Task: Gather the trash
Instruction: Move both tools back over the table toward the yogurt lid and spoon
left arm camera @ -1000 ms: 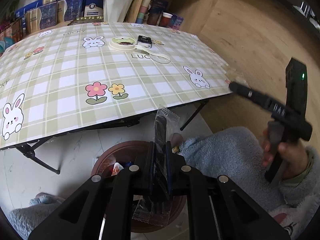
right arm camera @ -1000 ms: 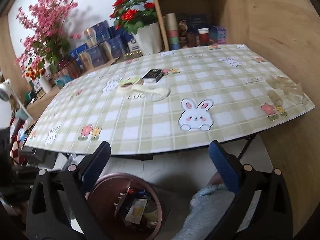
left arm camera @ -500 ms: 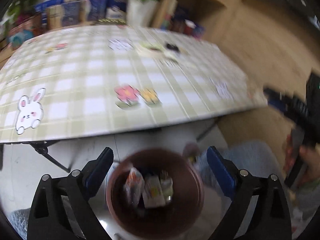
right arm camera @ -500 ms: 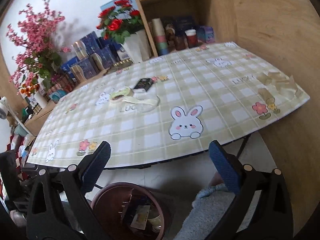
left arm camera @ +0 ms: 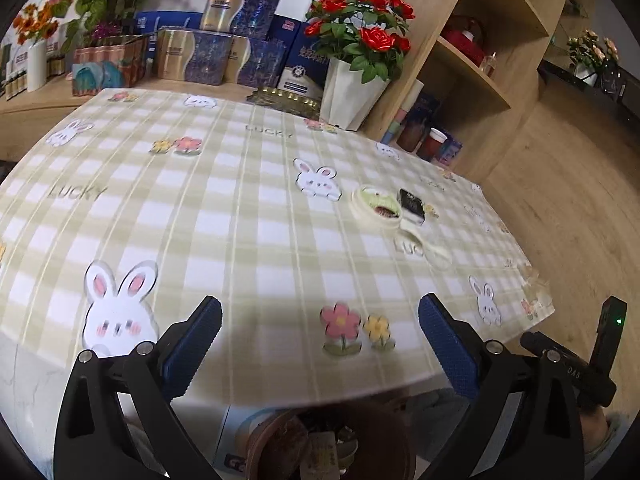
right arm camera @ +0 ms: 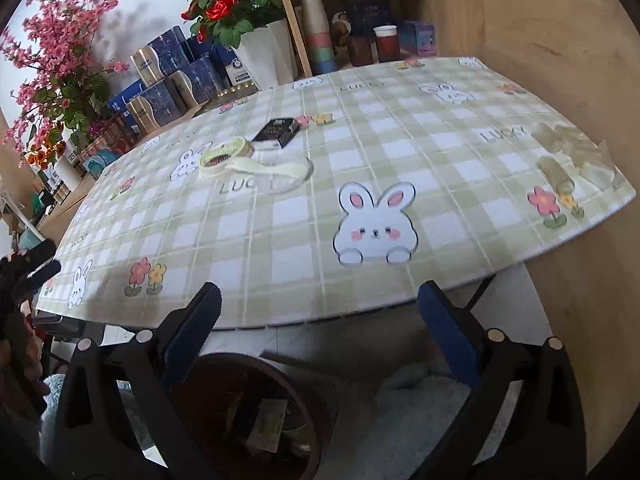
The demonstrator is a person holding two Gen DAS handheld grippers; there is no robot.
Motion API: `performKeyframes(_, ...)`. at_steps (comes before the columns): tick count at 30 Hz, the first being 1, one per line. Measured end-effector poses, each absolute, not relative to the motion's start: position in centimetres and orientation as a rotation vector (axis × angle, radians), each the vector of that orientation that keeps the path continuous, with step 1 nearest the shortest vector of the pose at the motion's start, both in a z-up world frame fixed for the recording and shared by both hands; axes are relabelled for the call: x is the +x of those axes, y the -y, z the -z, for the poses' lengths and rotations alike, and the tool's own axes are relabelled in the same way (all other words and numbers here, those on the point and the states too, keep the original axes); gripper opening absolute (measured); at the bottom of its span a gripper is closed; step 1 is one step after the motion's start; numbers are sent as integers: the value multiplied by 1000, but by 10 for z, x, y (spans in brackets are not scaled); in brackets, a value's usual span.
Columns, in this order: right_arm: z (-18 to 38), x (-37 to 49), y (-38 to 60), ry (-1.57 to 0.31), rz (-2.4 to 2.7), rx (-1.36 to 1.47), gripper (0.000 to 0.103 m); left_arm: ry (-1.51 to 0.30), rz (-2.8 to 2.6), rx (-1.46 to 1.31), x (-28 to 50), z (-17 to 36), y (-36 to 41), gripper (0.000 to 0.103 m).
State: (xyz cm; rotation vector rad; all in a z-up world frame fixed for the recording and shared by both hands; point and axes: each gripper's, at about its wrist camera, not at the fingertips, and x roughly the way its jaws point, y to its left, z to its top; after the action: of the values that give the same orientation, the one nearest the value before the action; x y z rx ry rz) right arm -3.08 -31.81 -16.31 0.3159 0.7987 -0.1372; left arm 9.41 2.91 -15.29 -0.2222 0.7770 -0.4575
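Note:
My left gripper (left arm camera: 320,344) is open and empty above the table's near edge. My right gripper (right arm camera: 320,332) is open and empty, also at the near edge. A brown bin (left arm camera: 332,440) with wrappers in it stands on the floor under the edge; it also shows in the right wrist view (right arm camera: 256,412). On the checked tablecloth lie a round lidded cup (left arm camera: 376,206), (right arm camera: 226,152), a small black box (left arm camera: 412,202), (right arm camera: 278,132), a clear peeled film (right arm camera: 276,172) and crumpled clear wrappers (right arm camera: 576,156) at the right corner.
Gift boxes (left arm camera: 208,52), a white vase of red roses (left arm camera: 352,92) and pink flowers (right arm camera: 52,72) stand behind the table (left arm camera: 224,216). A wooden shelf (left arm camera: 472,64) with cups is at the back right. A wooden wall (right arm camera: 560,40) is on the right.
My left gripper opened and let the clear wrapper fall into the bin, then rose and tilted up over the table. My right gripper moved slightly closer to the table.

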Motion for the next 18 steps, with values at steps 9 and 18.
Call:
performKeyframes(9, 153, -2, 335, -765, 150, 309, 97, -831, 484, -294, 150, 152, -1, 96)
performKeyframes(18, 178, 72, 307, -878, 41, 246, 96, -841, 476, -192, 167, 135, -3, 96)
